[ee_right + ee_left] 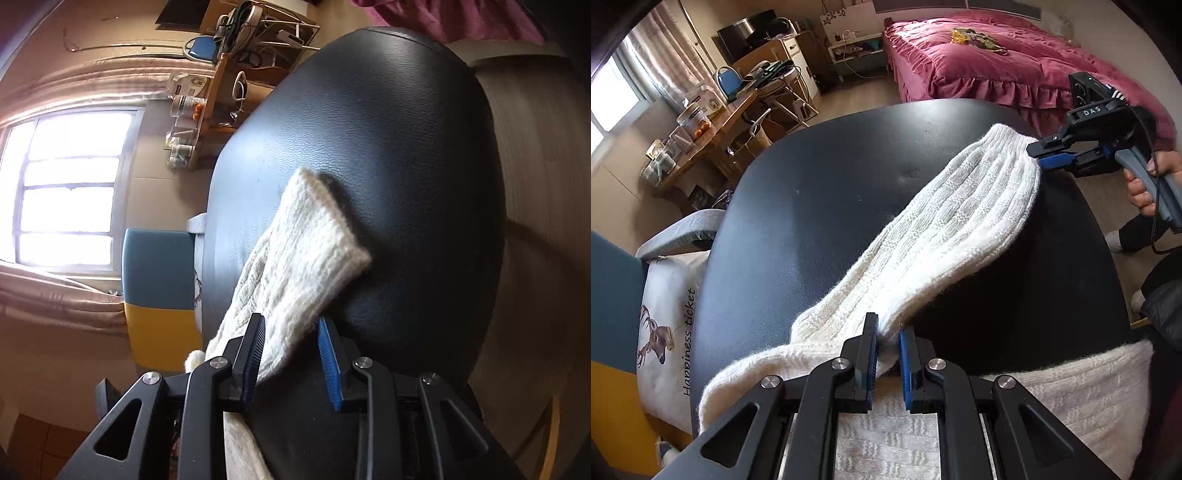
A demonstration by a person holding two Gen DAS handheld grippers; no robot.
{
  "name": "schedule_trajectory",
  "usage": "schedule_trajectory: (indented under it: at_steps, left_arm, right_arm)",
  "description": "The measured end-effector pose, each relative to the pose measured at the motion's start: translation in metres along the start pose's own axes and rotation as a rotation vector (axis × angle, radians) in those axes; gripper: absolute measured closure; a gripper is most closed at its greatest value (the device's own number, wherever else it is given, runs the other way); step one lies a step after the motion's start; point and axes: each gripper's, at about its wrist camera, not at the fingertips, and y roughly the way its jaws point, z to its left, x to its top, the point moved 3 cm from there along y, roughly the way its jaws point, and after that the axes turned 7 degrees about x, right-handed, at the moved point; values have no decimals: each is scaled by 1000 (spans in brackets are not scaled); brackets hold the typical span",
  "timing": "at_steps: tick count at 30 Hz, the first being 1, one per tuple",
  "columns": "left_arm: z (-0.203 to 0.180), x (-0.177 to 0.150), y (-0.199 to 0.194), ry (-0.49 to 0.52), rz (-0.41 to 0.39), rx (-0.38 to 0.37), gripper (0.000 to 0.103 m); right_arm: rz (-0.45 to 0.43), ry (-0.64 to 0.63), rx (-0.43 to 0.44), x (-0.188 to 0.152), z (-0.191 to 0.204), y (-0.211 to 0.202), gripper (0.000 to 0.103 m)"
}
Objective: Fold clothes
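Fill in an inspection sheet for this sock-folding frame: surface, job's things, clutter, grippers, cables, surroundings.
Surface: black leather-look tabletop, rounded edge, a few small marks.
Job's things: white knit sock stretched diagonally and partly lifted; second white knit piece lies at the near edge.
Clutter: nothing seen on the surface besides the knitwear.
Grippers: left gripper pinches the sock's near edge; right gripper is at its far end, jaws parted around the fabric in the right wrist view.
Cables: black cable hangs from the right gripper's handle.
Surroundings: pink bed, cluttered wooden desk, bright window, deer-print cushion.
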Motion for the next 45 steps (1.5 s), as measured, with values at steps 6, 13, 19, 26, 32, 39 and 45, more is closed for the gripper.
schedule_trajectory:
  at_steps: [6, 13, 19, 26, 32, 39, 45]
  left_arm:
    - [-3, -9, -30, -74, -69, 19, 92]
    - [3, -1, -81, -128, -211, -25, 93]
    - [28, 40, -54, -179, -210, -16, 93]
    - [41, 29, -59, -315, -217, -143, 92]
    - [56, -48, -55, -549, -145, -95, 92]
    - [51, -152, -42, -832, -58, -83, 92]
    - [16, -176, -36, -859, -16, -93, 92]
  right_arm:
    - [69, -256, -51, -15, 46, 7, 97]
    - [33, -254, 74, -18, 71, -48, 97]
    - [-2, -145, 85, 11, 59, -42, 97]
    - [-31, -92, 172, 28, 65, -49, 97]
    - [-108, -365, -56, 75, 90, -33, 93]
    - [243, -1028, -213, -37, 144, 45, 76]
    - [429, -1397, -269, -142, 130, 95, 76]
